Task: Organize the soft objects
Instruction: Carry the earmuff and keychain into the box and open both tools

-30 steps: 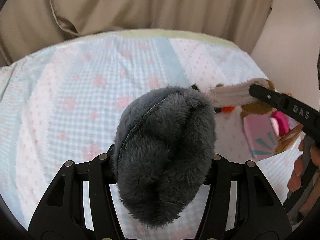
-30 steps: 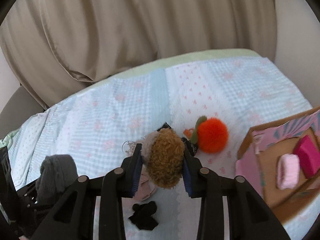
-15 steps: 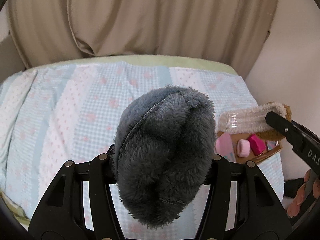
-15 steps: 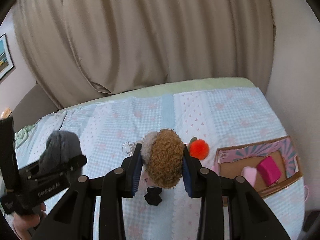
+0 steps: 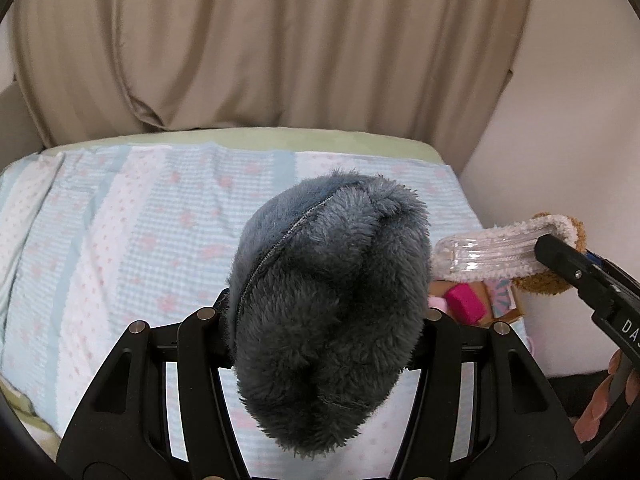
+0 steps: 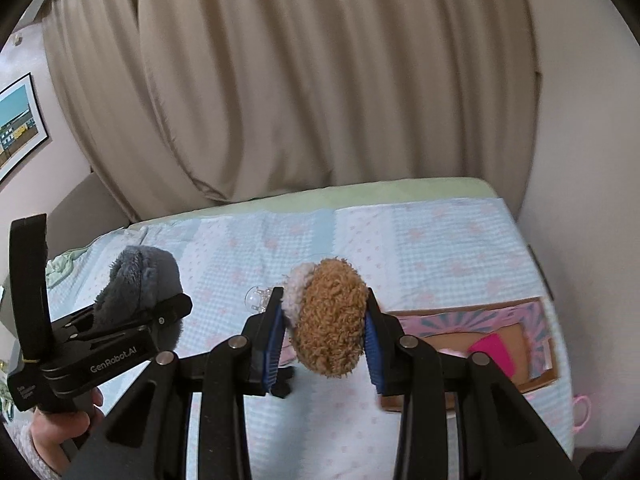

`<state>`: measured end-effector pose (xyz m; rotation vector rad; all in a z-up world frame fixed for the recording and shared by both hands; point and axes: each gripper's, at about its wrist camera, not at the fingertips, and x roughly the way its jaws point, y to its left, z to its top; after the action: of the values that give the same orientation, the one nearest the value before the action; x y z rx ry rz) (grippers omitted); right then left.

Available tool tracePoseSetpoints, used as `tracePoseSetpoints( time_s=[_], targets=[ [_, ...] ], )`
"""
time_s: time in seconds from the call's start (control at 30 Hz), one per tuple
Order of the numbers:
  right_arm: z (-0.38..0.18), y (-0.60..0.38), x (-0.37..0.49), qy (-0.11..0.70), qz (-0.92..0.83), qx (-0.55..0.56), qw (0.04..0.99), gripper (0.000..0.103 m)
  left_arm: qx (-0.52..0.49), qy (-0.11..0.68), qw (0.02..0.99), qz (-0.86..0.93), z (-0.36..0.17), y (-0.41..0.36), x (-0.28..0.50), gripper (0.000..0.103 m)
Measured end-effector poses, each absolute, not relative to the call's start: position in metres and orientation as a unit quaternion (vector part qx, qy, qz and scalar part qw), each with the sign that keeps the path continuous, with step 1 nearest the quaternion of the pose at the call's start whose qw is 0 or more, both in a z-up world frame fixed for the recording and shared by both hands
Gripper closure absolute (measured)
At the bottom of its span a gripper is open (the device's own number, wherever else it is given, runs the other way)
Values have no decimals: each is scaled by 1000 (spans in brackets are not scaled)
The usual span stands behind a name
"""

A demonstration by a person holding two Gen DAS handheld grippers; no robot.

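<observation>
grey plush point(image 5: 328, 304) hides bedspread point(image 5: 120, 240), box point(image 6: 532, 320) half-covered

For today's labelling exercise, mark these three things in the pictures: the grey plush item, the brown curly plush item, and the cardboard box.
grey plush item point(image 5: 328, 288), left wrist view, on its furry middle.
brown curly plush item point(image 6: 330, 316), right wrist view, on its curly brown face.
cardboard box point(image 6: 538, 378), right wrist view, on its bare brown floor.

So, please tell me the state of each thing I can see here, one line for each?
Grey plush earmuff: clamped between the left gripper fingers, held above the bed.
Brown plush hair clip: clamped in the right gripper, off the bed.
Cardboard box: open, on the blanket.
Pink block: inside the box.
</observation>
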<state>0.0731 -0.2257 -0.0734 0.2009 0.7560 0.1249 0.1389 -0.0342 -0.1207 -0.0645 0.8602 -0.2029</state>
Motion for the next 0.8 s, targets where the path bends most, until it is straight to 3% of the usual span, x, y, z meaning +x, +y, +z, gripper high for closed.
tracePoseSetpoints(
  time_s=[0.4, 0.8],
  targets=[
    [-93, -365, 65, 384, -12, 93, 919, 70, -33, 441, 885, -147, -152, -182, 146, 51],
    [-192, -454, 110, 458, -27, 136, 878, 70, -3, 515, 839, -174, -250, -297, 186, 51]
  ],
)
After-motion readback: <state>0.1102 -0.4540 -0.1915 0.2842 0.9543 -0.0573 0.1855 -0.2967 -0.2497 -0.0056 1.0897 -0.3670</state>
